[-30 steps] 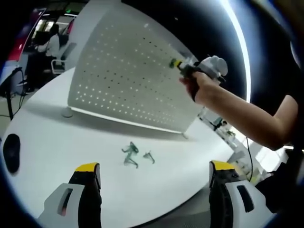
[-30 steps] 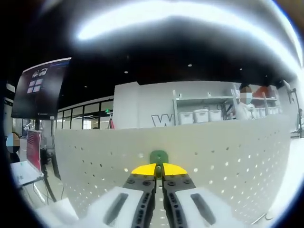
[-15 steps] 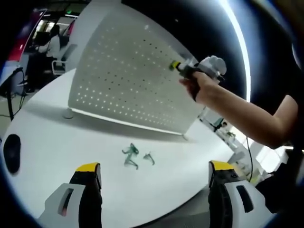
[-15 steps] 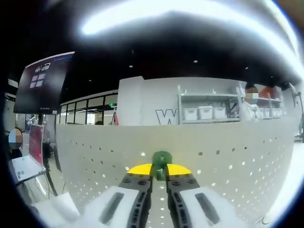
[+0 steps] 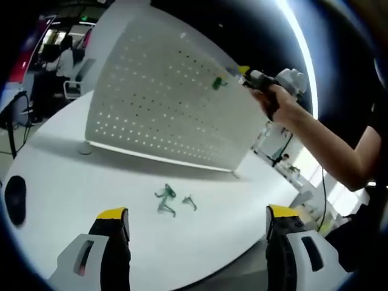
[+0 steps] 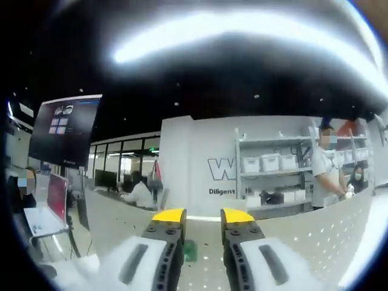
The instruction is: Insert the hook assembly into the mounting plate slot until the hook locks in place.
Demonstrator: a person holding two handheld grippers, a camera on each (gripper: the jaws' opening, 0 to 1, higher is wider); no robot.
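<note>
A white perforated mounting plate (image 5: 151,109) stands upright on the round white table (image 5: 66,176). One green hook (image 5: 216,83) hangs on the plate near its upper right. My right gripper (image 5: 243,71), held in a hand, sits just right of that hook, apart from it. In the right gripper view, my right gripper (image 6: 203,216) is open, and the green hook (image 6: 190,250) sits on the plate (image 6: 303,242) low between the jaws. Several spare green hooks (image 5: 167,199) lie on the table. My left gripper (image 5: 197,213) is open above the table's near edge.
A black mouse (image 5: 13,200) lies at the table's left edge. The plate's foot (image 5: 85,147) rests at the left. People sit at desks (image 5: 60,57) behind. A dark monitor (image 6: 63,130) and shelves with boxes (image 6: 267,167) stand beyond the plate.
My right gripper has opened and let go of the green hook, which stays on the plate. The gripper has drawn back and risen above the plate's top edge.
</note>
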